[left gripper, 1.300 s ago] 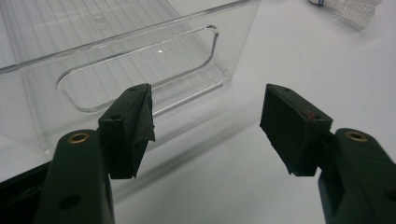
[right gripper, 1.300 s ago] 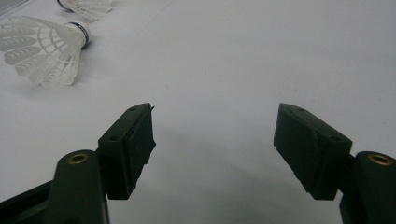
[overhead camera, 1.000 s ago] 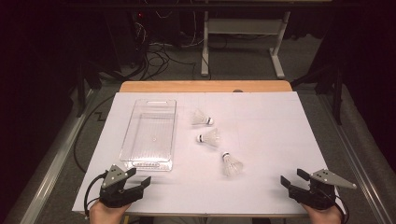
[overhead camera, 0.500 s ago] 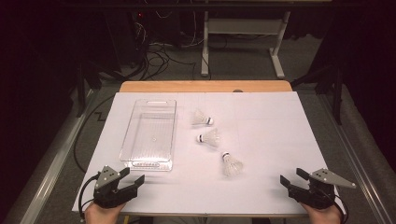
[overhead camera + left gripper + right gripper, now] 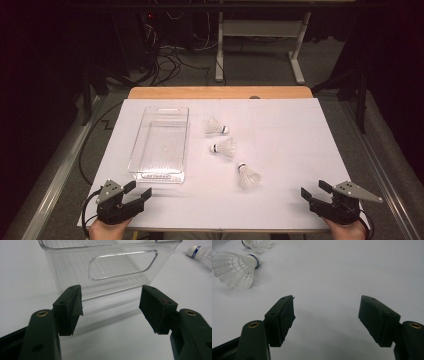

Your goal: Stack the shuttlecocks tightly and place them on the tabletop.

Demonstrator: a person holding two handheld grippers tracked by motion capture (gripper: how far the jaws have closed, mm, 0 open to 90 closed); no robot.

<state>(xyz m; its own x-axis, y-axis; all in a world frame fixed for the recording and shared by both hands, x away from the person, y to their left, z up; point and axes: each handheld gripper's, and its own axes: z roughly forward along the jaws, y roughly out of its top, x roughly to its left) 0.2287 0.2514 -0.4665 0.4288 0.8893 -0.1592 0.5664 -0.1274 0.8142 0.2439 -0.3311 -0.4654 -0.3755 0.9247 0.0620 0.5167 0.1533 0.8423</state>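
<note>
A clear plastic bin [image 5: 161, 142] lies empty on the white table cover, left of centre. Three white shuttlecocks lie to its right: one far [image 5: 216, 127], one in the middle [image 5: 224, 148], one near [image 5: 248, 176]. My left gripper [image 5: 137, 191] rests open at the front left corner, facing the bin's near end wall [image 5: 110, 267], with nothing between its jaws. My right gripper [image 5: 315, 189] is open at the front right corner and holds nothing. In the right gripper view a shuttlecock [image 5: 235, 268] lies ahead to the left, with another [image 5: 257, 244] beyond it.
The white cover [image 5: 285, 145] spreads over a wooden table whose far edge [image 5: 220, 92] shows bare. A metal rail [image 5: 50, 175] runs along the left side. Cables and a table frame [image 5: 260, 45] stand on the dark floor behind.
The left gripper has slid a little toward the front-left corner. The right gripper has barely shifted. Bin and shuttlecocks have not moved.
</note>
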